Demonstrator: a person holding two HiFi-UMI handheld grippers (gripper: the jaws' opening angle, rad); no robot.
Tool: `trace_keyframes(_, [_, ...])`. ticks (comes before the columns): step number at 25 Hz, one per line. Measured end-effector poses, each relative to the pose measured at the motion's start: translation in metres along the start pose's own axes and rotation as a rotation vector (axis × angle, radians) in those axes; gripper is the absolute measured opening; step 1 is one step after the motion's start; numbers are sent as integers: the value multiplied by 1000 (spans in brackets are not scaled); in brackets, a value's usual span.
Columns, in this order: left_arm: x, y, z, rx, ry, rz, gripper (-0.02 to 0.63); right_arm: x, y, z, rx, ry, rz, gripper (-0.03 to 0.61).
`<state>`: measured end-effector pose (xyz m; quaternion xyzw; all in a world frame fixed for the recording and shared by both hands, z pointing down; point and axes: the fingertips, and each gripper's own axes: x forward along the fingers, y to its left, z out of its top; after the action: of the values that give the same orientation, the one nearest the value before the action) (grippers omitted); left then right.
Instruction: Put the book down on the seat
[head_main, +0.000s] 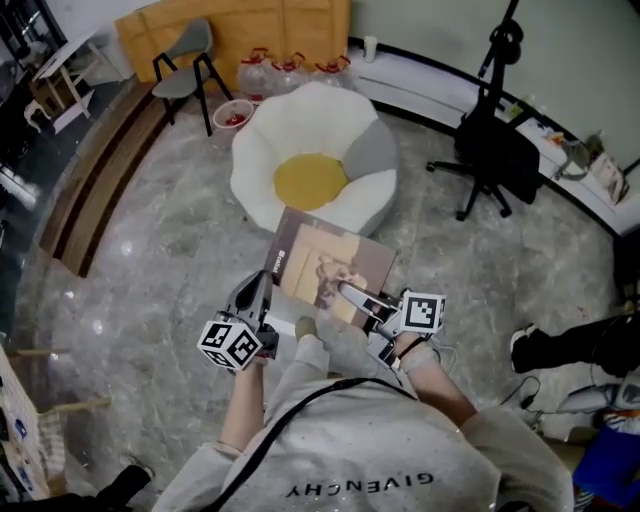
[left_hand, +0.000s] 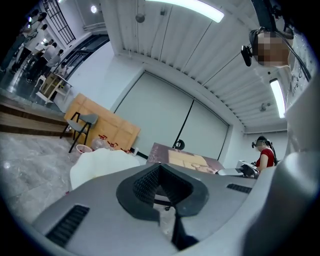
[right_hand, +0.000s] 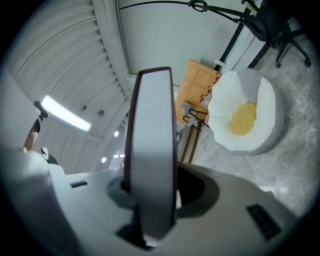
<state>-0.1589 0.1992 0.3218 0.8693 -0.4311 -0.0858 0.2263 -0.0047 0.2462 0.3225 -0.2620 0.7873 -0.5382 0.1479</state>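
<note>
Right gripper was clamped on the book at its near right edge, one jaw above the cover and one below, with the pale page block filling the gap between them. Left gripper had its jaws drawn together with nothing between the pads, its tips by the book's near left corner; contact there could not be told.

Held flat and cover up above the floor, the book had its spine edge on the left, running from near to far toward the seat. Its far edge read wider than its sides, though the steep head view foreshortened it. That far edge sat just at the seat's near rim, short of the yellow centre.

Bare marble floor lay open on the left and right of the seat. A black swivel chair stood well apart on the right, a grey chair at the far left, and red-capped bottles just behind the seat.
</note>
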Motion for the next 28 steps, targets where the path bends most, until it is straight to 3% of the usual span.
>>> trace_keyframes(5, [36,30,15,-7,30,-44,21,33,-9,29,-19,-37,-17,153])
trace_keyframes(11, [106,64,65,-19,90,-86,21,76,-6,93,34,-87,-61,153])
trace_keyframes(19, [129,82,39,-36,100,-144,21,83,-39,90,32,-107,-102,153])
trace_keyframes(28, [124,98,34,-27,97,-122,21,83,-52,92,25,-110,-109,153])
